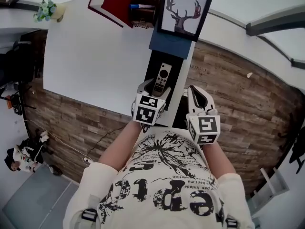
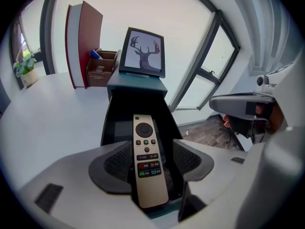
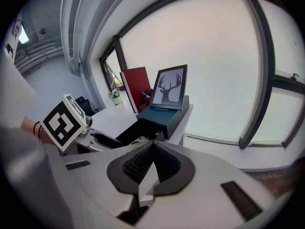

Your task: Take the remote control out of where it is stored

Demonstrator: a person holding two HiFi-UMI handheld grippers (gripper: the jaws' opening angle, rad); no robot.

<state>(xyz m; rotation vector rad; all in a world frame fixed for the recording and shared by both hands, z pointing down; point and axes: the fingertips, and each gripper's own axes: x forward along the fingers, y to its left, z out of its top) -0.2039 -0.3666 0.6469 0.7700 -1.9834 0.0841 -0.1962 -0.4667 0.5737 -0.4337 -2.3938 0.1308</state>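
A gold remote control [image 1: 162, 78] [image 2: 147, 156] lies face up in a black drawer [image 1: 153, 63] [image 2: 114, 128] that is pulled out of a dark teal box [image 1: 169, 44]. My left gripper [image 1: 153, 90] [image 2: 151, 151] is open, its jaws on either side of the remote's near end. A gap shows between the right pad [image 2: 190, 159] and the remote. My right gripper [image 1: 194, 90] [image 3: 151, 159] hovers just right of the drawer, shut with nothing in it.
A framed deer picture [image 1: 183, 11] stands on the teal box. Beside it are a red book [image 1: 116, 1], a wooden organiser [image 1: 143, 11] and a small plant [image 1: 46, 8] on the white table [image 1: 95, 56]. Wood floor lies below the table edge.
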